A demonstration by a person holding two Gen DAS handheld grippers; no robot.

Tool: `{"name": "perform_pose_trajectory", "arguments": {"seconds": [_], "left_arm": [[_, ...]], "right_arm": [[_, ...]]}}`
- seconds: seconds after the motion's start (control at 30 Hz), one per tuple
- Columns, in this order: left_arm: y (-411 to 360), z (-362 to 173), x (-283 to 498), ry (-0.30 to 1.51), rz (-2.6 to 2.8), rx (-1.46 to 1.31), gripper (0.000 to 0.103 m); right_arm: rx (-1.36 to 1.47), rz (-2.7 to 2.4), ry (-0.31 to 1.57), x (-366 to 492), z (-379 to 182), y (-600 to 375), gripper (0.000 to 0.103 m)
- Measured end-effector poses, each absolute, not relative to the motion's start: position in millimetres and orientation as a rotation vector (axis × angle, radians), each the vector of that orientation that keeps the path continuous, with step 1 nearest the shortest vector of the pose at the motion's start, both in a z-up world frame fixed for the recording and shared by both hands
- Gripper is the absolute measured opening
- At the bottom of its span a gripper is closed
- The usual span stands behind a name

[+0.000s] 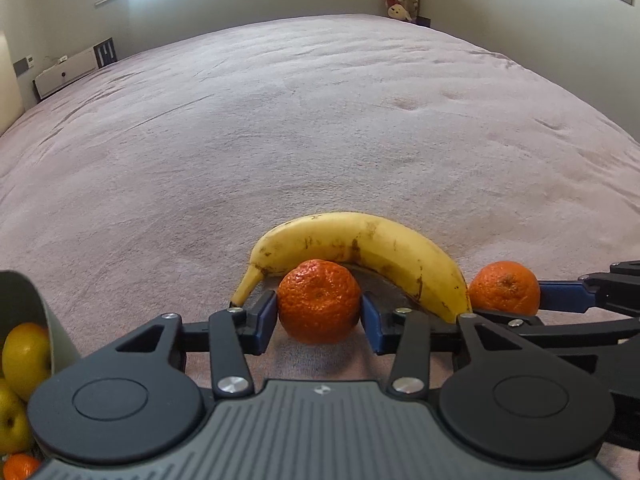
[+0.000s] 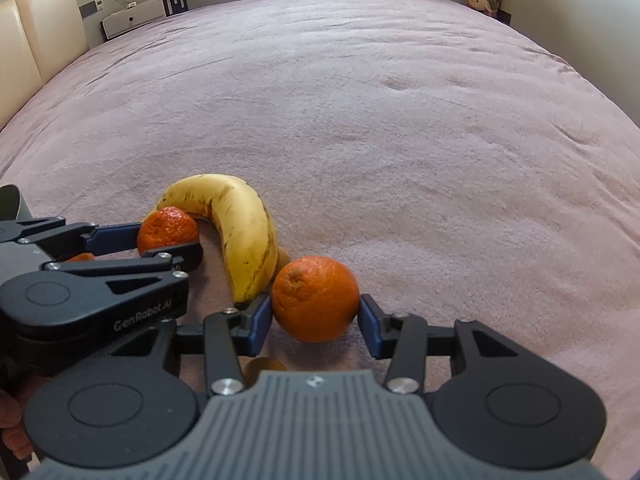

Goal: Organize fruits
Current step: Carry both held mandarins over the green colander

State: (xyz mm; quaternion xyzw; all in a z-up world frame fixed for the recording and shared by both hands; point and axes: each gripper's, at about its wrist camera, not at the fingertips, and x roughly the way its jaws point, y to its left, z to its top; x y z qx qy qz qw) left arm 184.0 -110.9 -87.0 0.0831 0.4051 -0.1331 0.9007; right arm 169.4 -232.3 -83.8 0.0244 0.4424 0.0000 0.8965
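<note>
Left gripper (image 1: 320, 312) clamps the darker mandarin (image 1: 319, 301) w/ both pads, right gripper (image 2: 316, 314) likewise pinches the other mandarin (image 2: 316, 298); both fruits sit on the bed (image 1: 320, 120) by the banana (image 1: 360, 248), prob. held for transfer into the bowl (image 1: 28, 300) at left, already w/ fruit.

A banana (image 1: 360, 248) lies on the bed (image 1: 320, 120) between two mandarins (image 1: 319, 300), a bowl (image 1: 24, 312) to their left.
</note>
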Motion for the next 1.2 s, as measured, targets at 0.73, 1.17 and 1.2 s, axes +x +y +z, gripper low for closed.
{"name": "perform_pose_trajectory", "arguments": {"seconds": [0.73,1.17,1.2], "left_arm": [[-75,-8,124,0.807,-0.19,0.219,0.05],[-40,36,102,0.829,-0.163,0.193,0.051],[-36,38,101,0.835,-0.162,0.186,0.051]], "right_arm": [[-0.062,0.109,0.847,129,-37,-193,0.044],[-0.141,0.257,0.776,104,1,-153,0.044],[-0.145,0.27,0.772,103,4,-149,0.044]]}}
